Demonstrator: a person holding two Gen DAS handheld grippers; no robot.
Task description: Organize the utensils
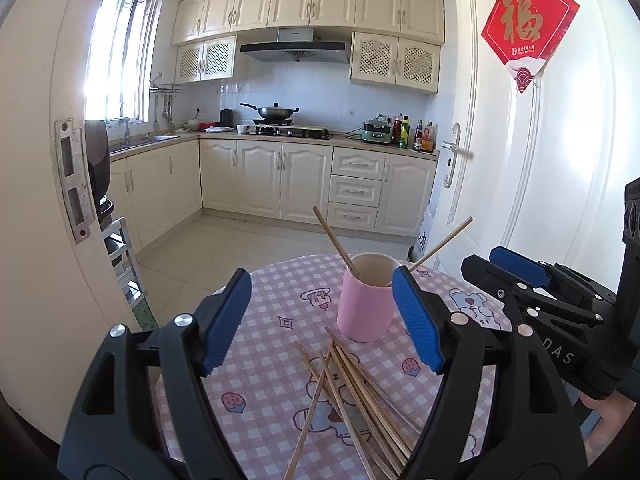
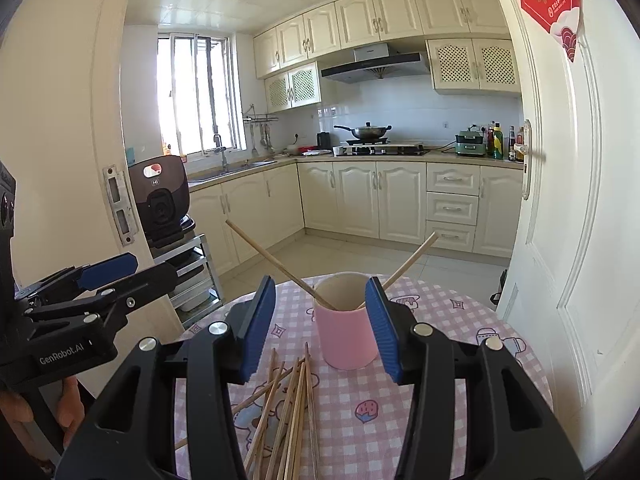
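**Wooden sticks wait to go in the pink cup**

Wooden chopsticks [image 1: 352, 396] lie in a messy pile on the checked worktop [image 1: 264, 364], just in front of the pink cup [image 1: 365, 300]. Two chopsticks [image 1: 334, 242] already stand in the cup, one leaning left and one leaning right. So the job looks only just begun, with most sticks left to move.

On the left, the left tongs [image 1: 320, 320] are spread wide and hold nothing. They hang over the pile, close to the cup. On the right, the right tongs [image 2: 320, 328] are spread wide too, also with nothing in them, and the cup shows between their blue pads.

The next move, I think, is to dip down, pinch one stick from the pile, lift it, and drop it in the cup. The sticks are thin and crossed over each other, so grabbing just one could be tricky.

Words to read: "GenRobot.AI" on the left tool's side, "DAS" on the right tool, and a gold "福" on the red door sign [image 1: 524, 24].
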